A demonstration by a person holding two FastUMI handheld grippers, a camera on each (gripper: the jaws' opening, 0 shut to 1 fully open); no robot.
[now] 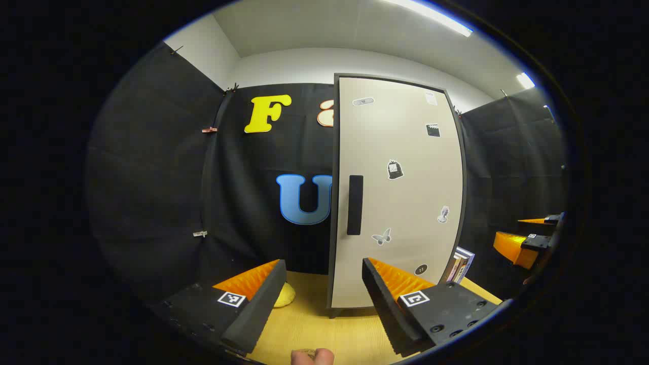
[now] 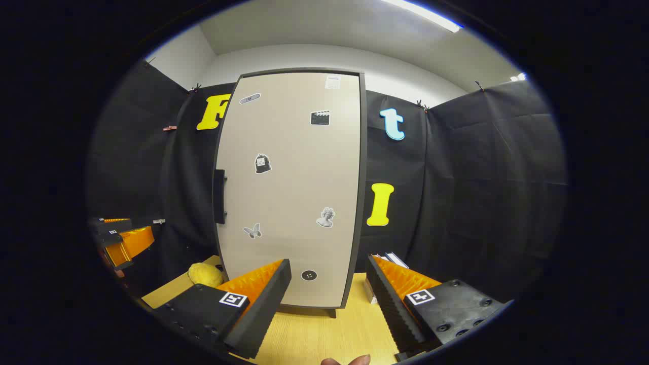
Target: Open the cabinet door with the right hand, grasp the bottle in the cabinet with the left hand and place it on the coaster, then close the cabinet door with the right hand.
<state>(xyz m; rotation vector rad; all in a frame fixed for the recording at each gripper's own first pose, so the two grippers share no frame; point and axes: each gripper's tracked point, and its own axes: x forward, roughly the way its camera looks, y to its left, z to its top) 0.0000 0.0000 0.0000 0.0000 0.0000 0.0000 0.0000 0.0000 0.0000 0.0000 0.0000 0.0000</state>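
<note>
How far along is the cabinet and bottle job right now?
Nothing looks done yet. The cabinet door is shut, its handle untouched. The right gripper and left gripper hang open and empty before it. Opening the door, moving the bottle to the coaster and closing up all remain.

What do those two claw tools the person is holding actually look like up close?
Each is a two-finger claw. The left gripper and right gripper have long wedge-shaped fingers with ribbed inner faces. Each finger sits on a blocky base with screw holes and a small square black-and-white marker. No cables or sleeves are visible.
</note>
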